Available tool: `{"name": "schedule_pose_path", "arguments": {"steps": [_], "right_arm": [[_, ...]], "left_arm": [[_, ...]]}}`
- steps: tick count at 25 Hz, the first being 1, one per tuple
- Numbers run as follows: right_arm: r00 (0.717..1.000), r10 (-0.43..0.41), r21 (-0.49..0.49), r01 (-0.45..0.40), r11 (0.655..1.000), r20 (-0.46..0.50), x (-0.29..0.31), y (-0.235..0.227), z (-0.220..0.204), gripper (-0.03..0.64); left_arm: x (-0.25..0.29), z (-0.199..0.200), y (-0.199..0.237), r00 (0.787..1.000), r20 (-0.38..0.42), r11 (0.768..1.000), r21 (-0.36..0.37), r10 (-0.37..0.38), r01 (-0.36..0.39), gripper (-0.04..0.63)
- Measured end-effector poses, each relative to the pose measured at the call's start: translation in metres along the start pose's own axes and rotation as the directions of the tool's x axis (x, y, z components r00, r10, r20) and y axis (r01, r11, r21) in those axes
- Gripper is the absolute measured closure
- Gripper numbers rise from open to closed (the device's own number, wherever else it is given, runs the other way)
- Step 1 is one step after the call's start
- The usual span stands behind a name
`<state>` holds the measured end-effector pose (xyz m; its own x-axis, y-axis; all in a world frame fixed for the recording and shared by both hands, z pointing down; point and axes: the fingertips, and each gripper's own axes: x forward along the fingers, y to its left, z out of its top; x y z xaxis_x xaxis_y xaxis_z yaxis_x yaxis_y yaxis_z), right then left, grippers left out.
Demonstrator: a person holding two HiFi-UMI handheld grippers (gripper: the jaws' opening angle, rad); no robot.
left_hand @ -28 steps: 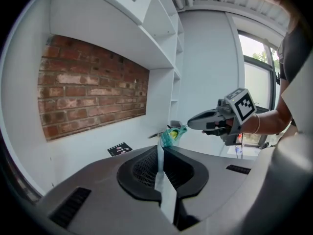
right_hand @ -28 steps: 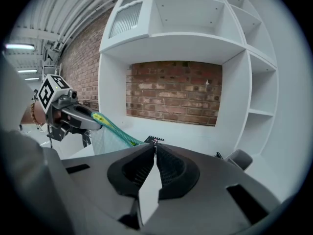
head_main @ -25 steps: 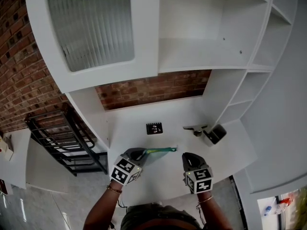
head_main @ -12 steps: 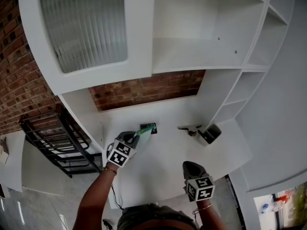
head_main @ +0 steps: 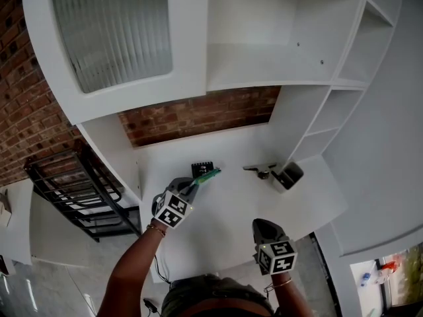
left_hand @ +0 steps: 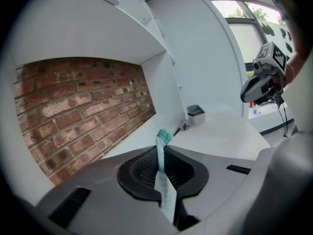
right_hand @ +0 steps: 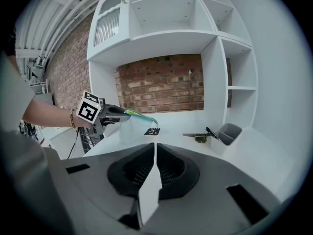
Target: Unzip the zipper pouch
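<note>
Since the earlier frame the left gripper has carried the zipper pouch from the front middle of the worktop to its back-left part. The right gripper has drawn back to the front edge.

The left gripper's jaws are clamped on one end of the pouch. Its own view shows the thin edge pinched between them, with the green zip end sticking out past the tips. From the right gripper view the clear pouch hangs below its green zip line, just beside a black marker card. I cannot tell whether it touches the worktop.

The right gripper's jaws are together with nothing between them, well apart from the pouch. A small dark tool and a grey bin lie towards the back-right corner.

Whether the zip is already open cannot be read here. If it is not, the step in hand looks like repositioning. The right gripper would then need to return, pinch the slider and pull along the zip while the left holds firm.
</note>
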<state>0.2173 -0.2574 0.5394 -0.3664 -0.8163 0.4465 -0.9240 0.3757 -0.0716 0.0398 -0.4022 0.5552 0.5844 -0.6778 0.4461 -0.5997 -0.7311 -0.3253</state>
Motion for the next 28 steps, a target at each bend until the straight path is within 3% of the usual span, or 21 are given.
{"name": "schedule_pose_path", "arguments": {"steps": [4, 9, 16, 21, 25, 28], "right_arm": [[1.0, -0.008, 0.006, 0.008, 1.0, -0.012, -0.004, 0.0, -0.009, 0.601], [1.0, -0.018, 0.013, 0.018, 1.0, -0.013, -0.012, 0.001, -0.012, 0.601], [1.0, -0.023, 0.009, 0.023, 1.0, -0.014, -0.019, 0.0, -0.017, 0.601], [1.0, -0.012, 0.003, 0.012, 1.0, -0.023, -0.021, 0.003, -0.022, 0.601], [1.0, -0.003, -0.003, 0.003, 1.0, -0.021, -0.021, 0.005, -0.022, 0.601], [1.0, 0.003, -0.002, -0.003, 1.0, -0.023, -0.021, 0.006, -0.023, 0.601]], "left_arm": [[-0.001, -0.004, -0.025, 1.0, -0.002, 1.0, -0.013, -0.019, 0.019, 0.584], [-0.002, -0.023, -0.051, 0.997, -0.028, 0.988, -0.14, -0.07, 0.066, 0.583], [-0.001, -0.047, -0.082, 0.988, -0.071, 0.941, -0.323, -0.134, 0.104, 0.581], [-0.005, -0.058, -0.091, 0.987, -0.083, 0.912, -0.399, -0.14, 0.096, 0.58], [-0.008, -0.066, -0.095, 0.986, -0.098, 0.899, -0.43, -0.133, 0.079, 0.476], [-0.012, -0.069, -0.1, 0.986, -0.101, 0.894, -0.443, -0.132, 0.075, 0.451]]}}
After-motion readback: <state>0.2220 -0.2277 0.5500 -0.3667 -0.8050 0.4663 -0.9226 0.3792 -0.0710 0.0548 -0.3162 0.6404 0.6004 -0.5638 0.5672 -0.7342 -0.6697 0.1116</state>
